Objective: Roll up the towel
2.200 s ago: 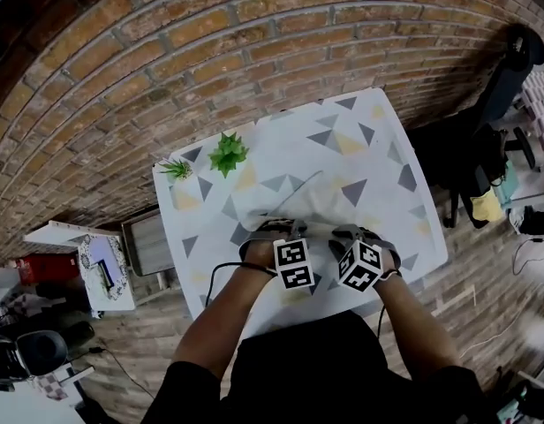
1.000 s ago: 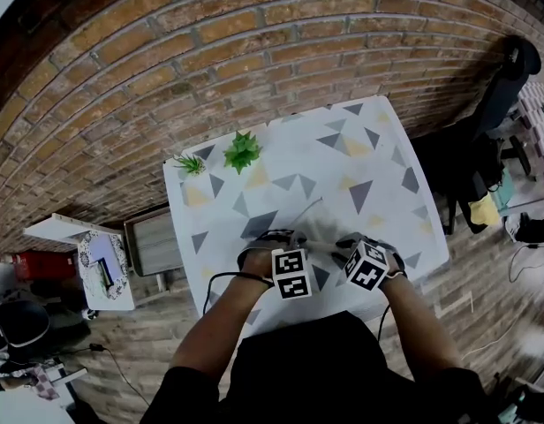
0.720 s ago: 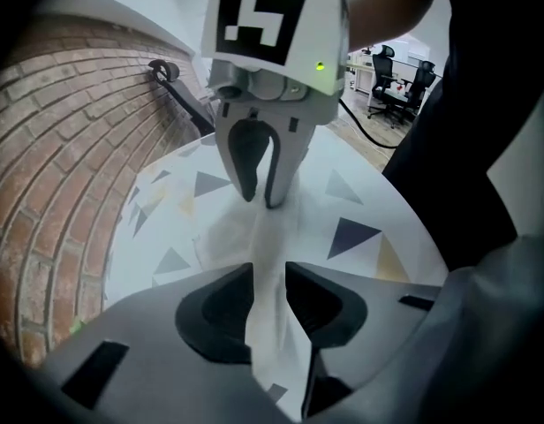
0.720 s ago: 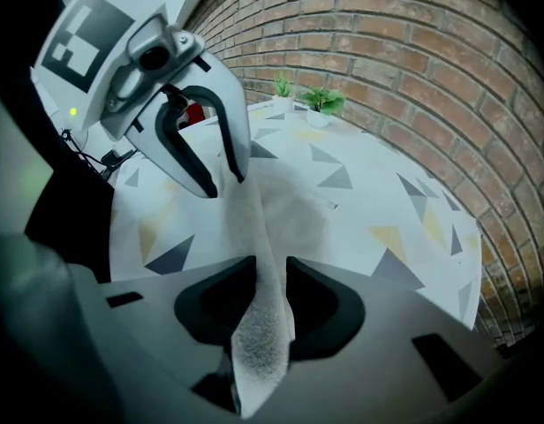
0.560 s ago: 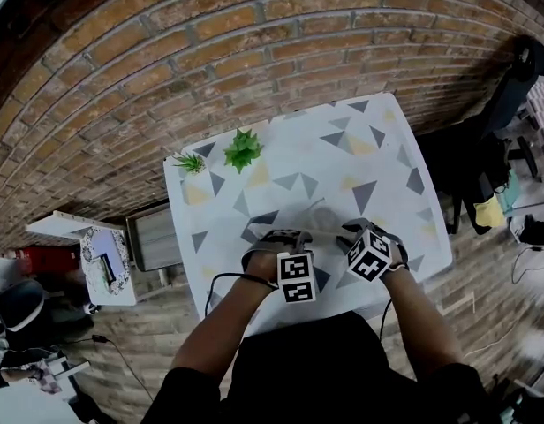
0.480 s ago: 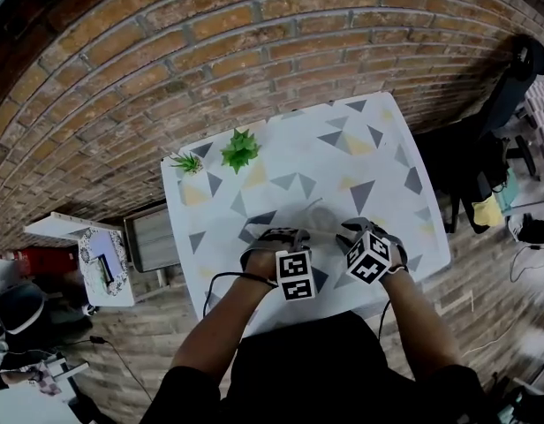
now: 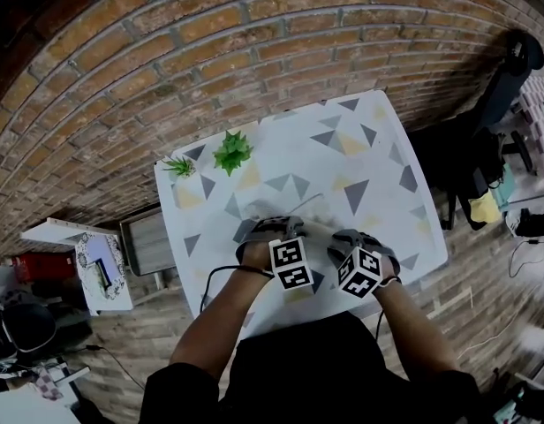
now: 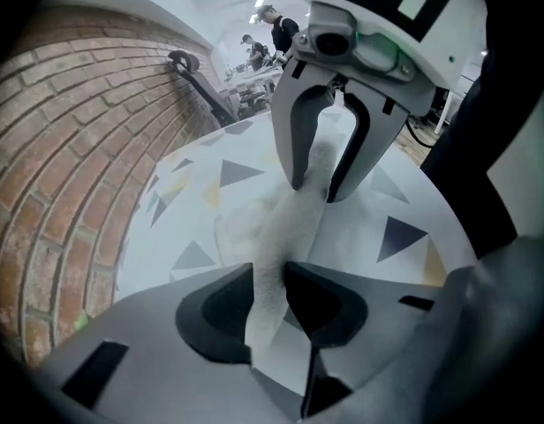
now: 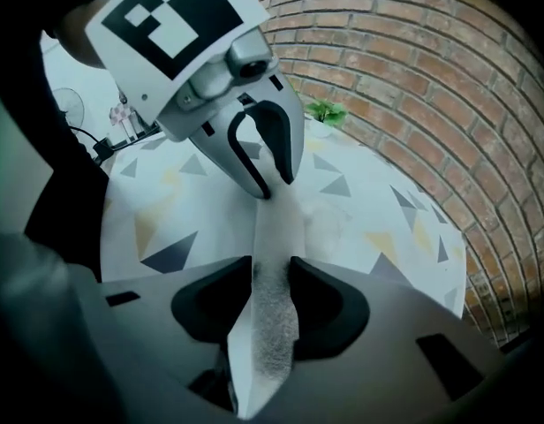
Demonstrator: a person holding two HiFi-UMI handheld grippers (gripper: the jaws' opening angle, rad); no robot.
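White terry towel roll [image 8: 294, 223]: long axis runs gripper to gripper. Left gripper [image 8: 268, 276] clamps one end. Right gripper [image 9: 272, 272], jaws just been opening, holds the other.

Table [image 7: 378, 148] top mostly bare: far-middle and whole right side of table open, easy pass. Table's far-left corner blocked by big plant [image 7: 230, 152] and small plant [image 7: 177, 167], just beside each other. Brick wall [image 7: 254, 42] runs along table's far edge, closes that side. Towel [image 8: 281, 237] bunched at table's near middle. Dark chair [image 7: 497, 104] off table's right side, grey ribbed box [image 7: 148, 244] off its left.
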